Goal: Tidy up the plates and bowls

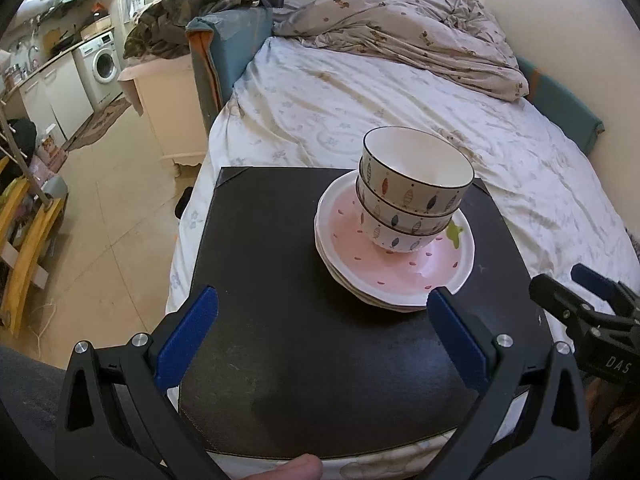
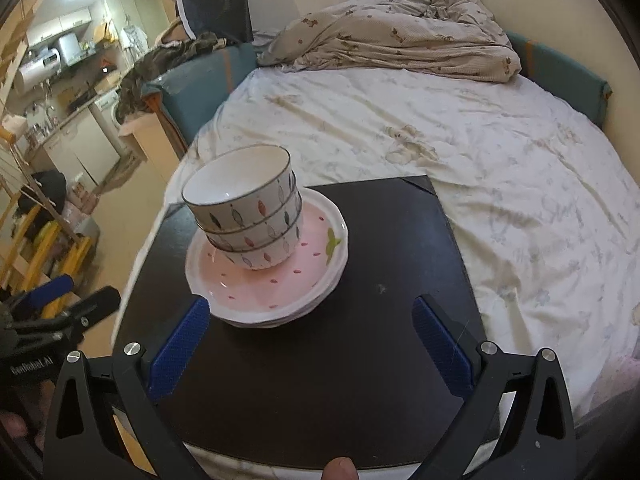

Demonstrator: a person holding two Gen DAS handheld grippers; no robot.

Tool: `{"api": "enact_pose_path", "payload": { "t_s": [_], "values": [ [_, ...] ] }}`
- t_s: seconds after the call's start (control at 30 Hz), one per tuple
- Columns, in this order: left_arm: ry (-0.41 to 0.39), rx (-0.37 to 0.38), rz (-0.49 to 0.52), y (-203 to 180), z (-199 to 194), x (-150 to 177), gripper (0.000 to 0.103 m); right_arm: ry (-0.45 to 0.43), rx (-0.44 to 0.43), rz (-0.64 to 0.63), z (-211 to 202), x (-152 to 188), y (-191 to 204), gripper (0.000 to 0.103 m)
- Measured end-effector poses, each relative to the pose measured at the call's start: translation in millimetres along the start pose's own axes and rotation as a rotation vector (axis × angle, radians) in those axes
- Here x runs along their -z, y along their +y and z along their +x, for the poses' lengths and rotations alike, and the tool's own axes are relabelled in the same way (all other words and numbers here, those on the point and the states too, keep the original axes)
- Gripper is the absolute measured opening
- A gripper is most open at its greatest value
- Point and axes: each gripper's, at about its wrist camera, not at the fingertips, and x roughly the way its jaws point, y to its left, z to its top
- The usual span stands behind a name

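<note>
3 nested bowls [image 1: 414,192] stand on a stack of pink plates [image 1: 394,268] on the black worktop [image 1: 280,280] laid over the bed [image 1: 400,92]. Both the left hand-held gripper [image 1: 322,334] and right hand-held gripper [image 2: 306,342] hang released and empty. Glazed ceramic looks heavy, slick and breakable, so pinch a bowl's rim wall
</note>
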Motion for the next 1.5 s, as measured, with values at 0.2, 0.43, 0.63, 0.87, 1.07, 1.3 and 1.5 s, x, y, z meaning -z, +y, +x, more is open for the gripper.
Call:
{"api": "enact_pose_path", "payload": {
  "t_s": [0.2,0.43,0.63,0.87,1.07,1.3,1.5],
  "values": [
    [0.001,-0.008,-0.005,3,0,-1,0.103,0.013,-0.007,0.010,2,0,-1,0.103],
    [0.005,-0.005,-0.016,7,1,-2,0.103,0.005,-0.002,-0.005,1,0,1,0.103],
    [0.005,0.001,-0.007,5,1,-2,0.103,0.002,0.001,-0.004,1,0,1,0.103],
    [0.005,0.000,0.000,2,-1,-3,0.103,0.002,0.000,-0.001,0,0,1,0.103],
    [-0.014,0.001,0.015,-2,-5,-5,0.103,-0.001,0.016,-0.016,1,1,3,0.103],
    [-0.024,0.003,0.021,-5,-7,-6,0.103,-0.014,0.011,-0.027,-2,3,5,0.103],
    [-0.015,-0.006,0.019,-4,-6,-4,0.103,-0.014,0.006,-0.009,-3,2,3,0.103]
  ]
}}
